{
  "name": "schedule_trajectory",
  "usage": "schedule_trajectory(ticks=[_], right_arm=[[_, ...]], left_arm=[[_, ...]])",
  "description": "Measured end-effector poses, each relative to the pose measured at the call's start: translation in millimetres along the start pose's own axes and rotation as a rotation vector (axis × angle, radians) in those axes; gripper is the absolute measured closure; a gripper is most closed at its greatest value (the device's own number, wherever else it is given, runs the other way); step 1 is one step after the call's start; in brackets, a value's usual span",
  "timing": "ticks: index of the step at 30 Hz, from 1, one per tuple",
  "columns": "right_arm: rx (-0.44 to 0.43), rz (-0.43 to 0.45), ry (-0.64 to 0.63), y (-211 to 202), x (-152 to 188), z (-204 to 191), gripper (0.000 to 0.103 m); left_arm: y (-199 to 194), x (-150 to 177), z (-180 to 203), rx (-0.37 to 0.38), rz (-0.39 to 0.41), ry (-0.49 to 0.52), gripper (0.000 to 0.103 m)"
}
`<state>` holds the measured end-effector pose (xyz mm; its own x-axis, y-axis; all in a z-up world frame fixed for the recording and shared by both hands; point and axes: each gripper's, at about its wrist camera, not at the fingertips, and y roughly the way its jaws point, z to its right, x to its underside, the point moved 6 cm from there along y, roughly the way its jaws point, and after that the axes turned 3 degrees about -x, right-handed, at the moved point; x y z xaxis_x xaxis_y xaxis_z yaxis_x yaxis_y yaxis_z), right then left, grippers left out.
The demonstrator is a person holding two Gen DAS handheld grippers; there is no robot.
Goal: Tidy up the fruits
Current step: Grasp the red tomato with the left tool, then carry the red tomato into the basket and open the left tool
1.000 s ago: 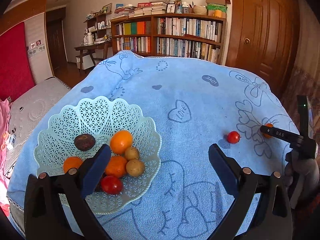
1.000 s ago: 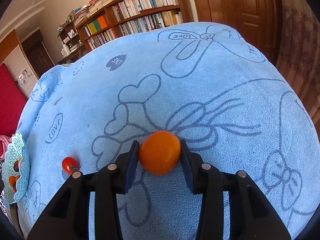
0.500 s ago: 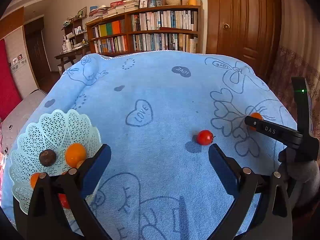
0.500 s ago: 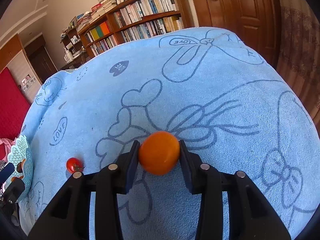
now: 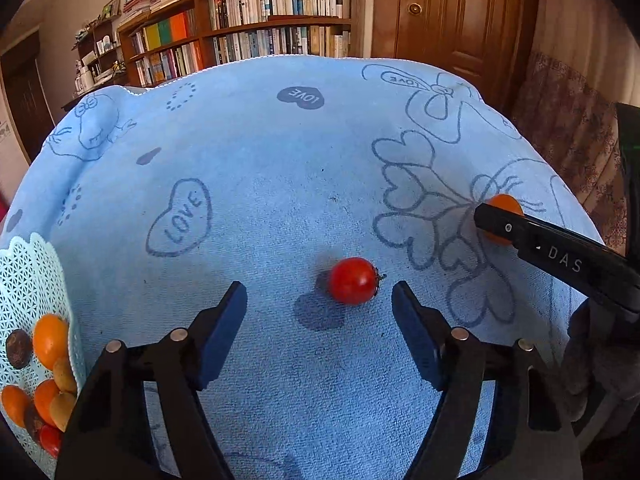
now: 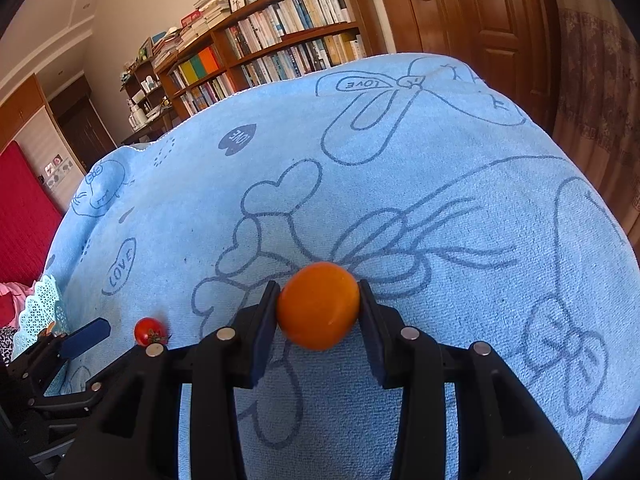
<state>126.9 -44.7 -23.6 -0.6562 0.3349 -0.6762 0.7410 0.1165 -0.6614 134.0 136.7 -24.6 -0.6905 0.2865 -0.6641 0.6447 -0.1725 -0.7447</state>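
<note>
A small red tomato point(image 5: 353, 280) lies on the blue towel point(image 5: 280, 168), just ahead of my open left gripper point(image 5: 319, 300) and slightly toward its right finger. My right gripper point(image 6: 318, 306) is shut on an orange fruit point(image 6: 318, 305), held just above the towel. In the left wrist view that orange fruit point(image 5: 505, 205) peeks out behind the right gripper's black finger point(image 5: 552, 250). The right wrist view shows the tomato point(image 6: 149, 331) at lower left beside a left finger pad point(image 6: 86, 338). The pale green lattice basket point(image 5: 28, 276) at far left holds several fruits.
The towel point(image 6: 400, 184) drapes over a rounded surface and drops off at the right and far edges. Behind it stand a bookshelf point(image 5: 248, 36) and a wooden door point(image 5: 452, 28). A red panel point(image 6: 20, 208) is at far left.
My left gripper has swung right from over the basket to the tomato, which now sits close in front of its fingers. The right gripper keeps its hold on the orange fruit, lifted slightly.
</note>
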Motion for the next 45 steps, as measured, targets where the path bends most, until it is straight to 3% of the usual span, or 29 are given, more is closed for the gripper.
schedule_trajectory(ticks=[8,20,30,45], right_arm=[[-0.002,-0.003,0.000,0,0,0,0.064],[-0.011,0.025,-0.017,-5,0,-6,0.064],[-0.058,0.049,-0.037,-13,-1,-15,0.064],[-0.134,0.063,-0.087,-27,7,-37,0.064]], left_arm=[[21,-3,13,0.030,-0.038,0.021,0.040],[15,-2,11,0.039,-0.018,0.009,0.075],[-7,7,2,0.019,0.013,-0.032,0.075],[-49,13,-30,-0.101,0.084,-0.074,0.075]])
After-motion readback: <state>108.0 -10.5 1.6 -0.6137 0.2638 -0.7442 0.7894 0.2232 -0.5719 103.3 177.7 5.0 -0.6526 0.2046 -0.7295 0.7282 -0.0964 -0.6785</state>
